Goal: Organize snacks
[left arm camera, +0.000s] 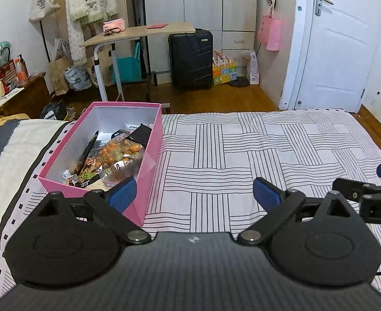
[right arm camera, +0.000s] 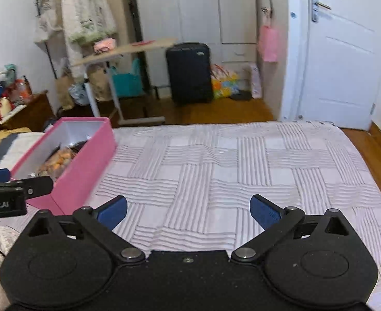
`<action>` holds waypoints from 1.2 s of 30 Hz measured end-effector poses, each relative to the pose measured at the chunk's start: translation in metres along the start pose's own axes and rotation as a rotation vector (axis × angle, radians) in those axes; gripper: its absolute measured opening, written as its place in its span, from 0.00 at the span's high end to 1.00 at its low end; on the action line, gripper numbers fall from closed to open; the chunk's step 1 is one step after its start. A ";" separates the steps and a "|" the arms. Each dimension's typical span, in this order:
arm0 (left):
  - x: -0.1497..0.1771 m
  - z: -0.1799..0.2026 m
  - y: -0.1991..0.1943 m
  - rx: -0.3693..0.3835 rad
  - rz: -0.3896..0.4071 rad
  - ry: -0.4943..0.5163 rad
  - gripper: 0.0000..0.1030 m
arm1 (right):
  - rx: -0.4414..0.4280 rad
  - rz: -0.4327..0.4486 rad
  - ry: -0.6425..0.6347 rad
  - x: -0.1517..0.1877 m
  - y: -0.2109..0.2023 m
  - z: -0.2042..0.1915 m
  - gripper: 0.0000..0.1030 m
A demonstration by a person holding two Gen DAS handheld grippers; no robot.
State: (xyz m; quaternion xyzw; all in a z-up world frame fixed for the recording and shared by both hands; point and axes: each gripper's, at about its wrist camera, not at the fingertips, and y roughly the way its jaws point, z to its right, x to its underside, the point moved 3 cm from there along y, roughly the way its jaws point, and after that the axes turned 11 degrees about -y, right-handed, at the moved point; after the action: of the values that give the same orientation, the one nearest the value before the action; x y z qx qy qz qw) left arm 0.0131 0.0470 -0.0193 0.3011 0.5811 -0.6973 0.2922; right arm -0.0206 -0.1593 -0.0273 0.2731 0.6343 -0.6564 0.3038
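Left wrist: I see one pink box [left arm camera: 149,171] on the bed [left arm camera: 242,155], several snack packs [left arm camera: 117,153] inside, exact count unclear. Two grippers, left [left arm camera: 193,191] and right [right arm camera: 188,211], both spread wide, holding nothing.

Ahead of the claw a bed [left arm camera: 242,155] with a white cover in a black woven-line print reaches to a wooden floor [left arm camera: 229,96]. Beyond it a black suitcase [left arm camera: 191,59] stands against pale wardrobe doors [left arm camera: 203,0], with a light-wood rolling table [left arm camera: 138,32] to its left. Far right is a white door [left arm camera: 345,44], shut, with a pink bag [left arm camera: 270,32] hanging beside it.
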 end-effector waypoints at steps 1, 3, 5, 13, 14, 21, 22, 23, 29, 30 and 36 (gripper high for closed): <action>0.001 0.001 -0.003 0.001 0.004 0.002 0.05 | 0.010 0.005 -0.001 0.002 -0.004 -0.001 0.01; 0.003 0.001 -0.006 0.001 0.009 0.004 0.05 | 0.033 0.024 -0.009 0.005 -0.011 -0.003 0.01; 0.005 0.001 -0.008 -0.008 0.013 0.006 0.05 | 0.041 0.031 -0.020 0.009 -0.017 -0.005 0.01; 0.005 0.000 -0.013 -0.035 0.021 0.020 0.05 | 0.091 0.052 -0.034 0.011 -0.026 -0.006 0.01; 0.006 0.000 -0.013 -0.034 0.019 0.020 0.05 | 0.094 0.048 -0.029 0.012 -0.026 -0.004 0.01; 0.007 -0.001 -0.012 -0.040 0.012 0.017 0.05 | 0.097 0.030 0.003 0.015 -0.024 -0.003 0.01; 0.007 -0.002 -0.012 -0.039 0.009 0.014 0.05 | 0.100 0.029 0.005 0.016 -0.024 -0.003 0.01; 0.008 -0.002 -0.012 -0.038 0.007 0.012 0.05 | 0.099 0.026 0.006 0.017 -0.024 -0.003 0.01; 0.010 -0.003 -0.010 -0.049 -0.004 0.014 0.05 | 0.085 0.010 0.002 0.017 -0.024 -0.007 0.01; 0.011 -0.002 -0.011 -0.051 -0.004 0.013 0.05 | 0.085 0.009 -0.002 0.017 -0.025 -0.008 0.01; 0.012 -0.001 -0.010 -0.054 -0.018 0.015 0.05 | 0.090 -0.004 -0.005 0.017 -0.028 -0.012 0.01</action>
State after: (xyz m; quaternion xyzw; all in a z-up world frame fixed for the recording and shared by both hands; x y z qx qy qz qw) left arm -0.0019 0.0490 -0.0218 0.2931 0.6048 -0.6816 0.2894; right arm -0.0526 -0.1484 -0.0220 0.2835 0.6037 -0.6858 0.2915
